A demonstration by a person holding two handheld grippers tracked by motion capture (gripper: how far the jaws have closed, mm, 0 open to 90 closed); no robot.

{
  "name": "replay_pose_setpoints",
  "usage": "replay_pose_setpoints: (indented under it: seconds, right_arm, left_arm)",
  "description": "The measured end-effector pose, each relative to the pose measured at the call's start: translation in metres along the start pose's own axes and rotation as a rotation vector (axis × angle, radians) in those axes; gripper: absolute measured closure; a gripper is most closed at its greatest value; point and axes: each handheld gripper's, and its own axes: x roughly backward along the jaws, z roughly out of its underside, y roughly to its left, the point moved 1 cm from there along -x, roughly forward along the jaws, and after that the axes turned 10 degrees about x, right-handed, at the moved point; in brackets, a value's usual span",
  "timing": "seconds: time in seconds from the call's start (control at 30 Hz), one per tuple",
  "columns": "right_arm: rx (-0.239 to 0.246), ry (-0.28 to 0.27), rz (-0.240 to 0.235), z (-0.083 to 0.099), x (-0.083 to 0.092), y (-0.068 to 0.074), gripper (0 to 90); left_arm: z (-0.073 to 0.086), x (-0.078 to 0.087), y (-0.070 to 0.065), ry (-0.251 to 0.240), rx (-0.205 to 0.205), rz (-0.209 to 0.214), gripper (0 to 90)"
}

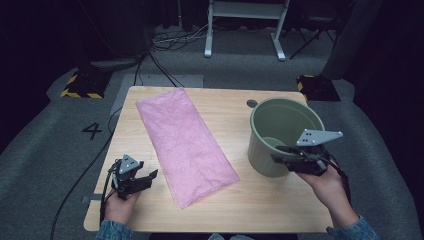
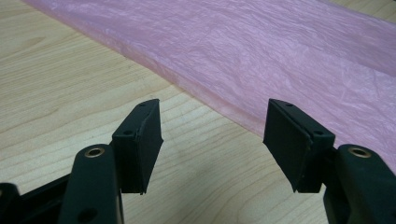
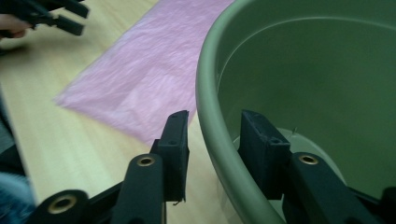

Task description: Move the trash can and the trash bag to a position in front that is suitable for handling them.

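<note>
The green bucket (image 1: 282, 136) stands upright near the right edge of the bench (image 1: 235, 205), and its rim wall runs between the fingers (image 3: 173, 154) of the right gripper (image 1: 281, 155): one finger outside the wall, the other inside, straddling the rim at its near side; whether the pads already press on the wall I cannot tell, as a slight gap seems to show on the outer side. The pink plastic bag (image 1: 185, 142) lies flat, its long axis running from the far left corner toward the near middle. The left gripper (image 1: 145, 179) rests near the near left corner, its fingers (image 2: 140, 140) spread wide and empty, aimed at the bag's near long edge just ahead, so the left hand is the nearer to the bag
</note>
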Motion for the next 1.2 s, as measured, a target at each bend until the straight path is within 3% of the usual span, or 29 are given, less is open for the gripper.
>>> replay_pose_setpoints:
  seconds: [0.23, 0.27, 0.33, 0.37, 0.77, 0.97, 1.2]
  right_arm:
    - [0.002, 0.000, -0.039, 0.004, 0.012, 0.026, 61.9]
    - [0.006, -0.002, -0.052, 0.006, 0.017, 0.036, 61.5]
    - [0.007, 0.000, -0.055, 0.006, 0.018, 0.039, 61.4]
    - [0.013, -0.001, -0.070, 0.008, 0.022, 0.048, 61.1]
    - [0.019, 0.020, -0.143, 0.009, 0.034, 0.083, 61.3]
    - [0.016, 0.017, -0.149, 0.009, 0.040, 0.090, 60.3]
    - [0.012, -0.023, -0.125, 0.004, 0.049, 0.082, 57.7]
  left_arm:
    - [-0.001, 0.000, -0.002, -0.008, 0.000, 0.003, 36.9]
    - [-0.001, 0.000, -0.002, -0.007, -0.003, 0.003, 36.8]
    - [-0.001, -0.001, -0.002, -0.003, -0.005, 0.002, 36.9]
    - [-0.002, -0.001, -0.002, -0.002, -0.005, 0.003, 36.8]
    - [-0.002, -0.004, -0.003, 0.003, -0.001, 0.007, 36.8]
    - [-0.001, -0.004, -0.002, 0.005, 0.002, 0.006, 36.8]
    - [0.000, -0.005, 0.000, 0.012, 0.004, -0.001, 36.8]
